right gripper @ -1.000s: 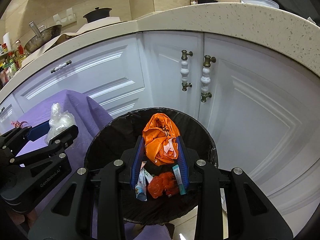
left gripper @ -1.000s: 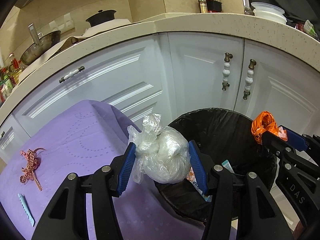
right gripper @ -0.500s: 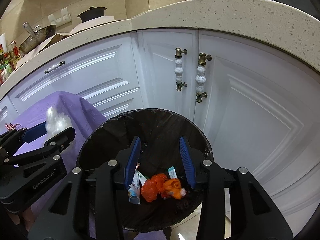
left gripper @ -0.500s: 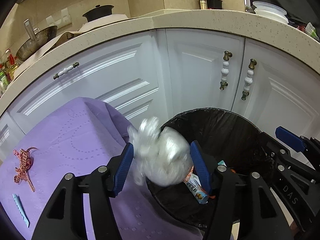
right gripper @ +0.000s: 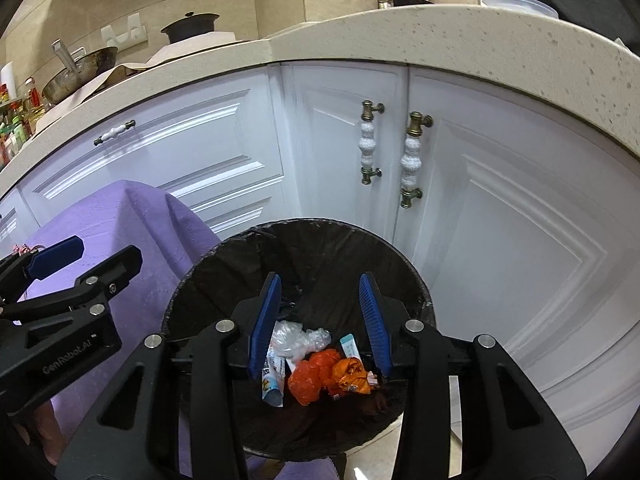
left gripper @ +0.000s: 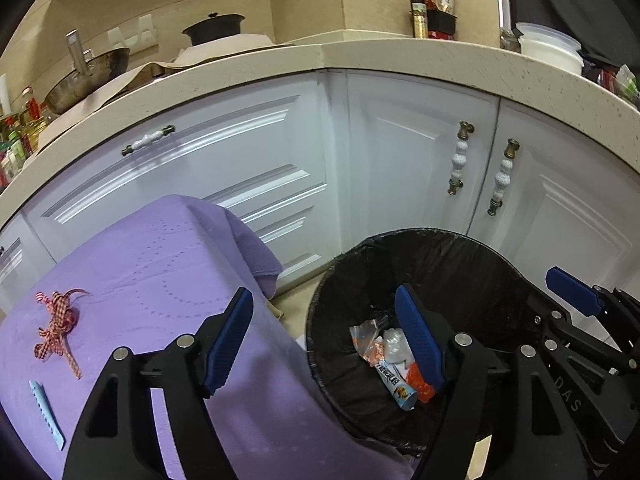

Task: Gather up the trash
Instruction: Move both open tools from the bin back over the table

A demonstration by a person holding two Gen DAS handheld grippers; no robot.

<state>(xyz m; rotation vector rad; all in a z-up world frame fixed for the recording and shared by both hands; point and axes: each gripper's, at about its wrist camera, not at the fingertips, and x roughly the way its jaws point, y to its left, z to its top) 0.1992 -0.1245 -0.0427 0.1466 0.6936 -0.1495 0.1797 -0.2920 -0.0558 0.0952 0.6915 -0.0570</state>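
Two claws: both spread wide with nothing between their blue pads.
Cabinets (right gripper: 500,208): white doors under a speckled counter, behind everything.
Surface (left gripper: 132,280): covered in a purple cloth, just left of the bin.
Bin (right gripper: 320,240): round, lined with a black bag, standing on the floor in front of the cabinets, beside the purple surface.
Left claw (left gripper: 324,334): released, gaping wide; its left pad hangs over the edge of the purple surface, its right pad over the bin's mouth; it touches nothing.
Right claw (right gripper: 320,320): released, empty, both pads over the bin's opening, apart from the trash below.
Clear plastic bag (right gripper: 298,338): crumpled at the bottom of the bin, below and between the right claw's pads.
Orange bags (right gripper: 328,374): two bunched lumps in the bin, touching the clear bag.
Wrapper (right gripper: 272,380): blue and white, in the bin beside the orange bags.
Checked ribbon (left gripper: 56,326): red and white, lying on the surface, well left of the left claw.
Blue strip (left gripper: 46,414): on the surface near the ribbon.
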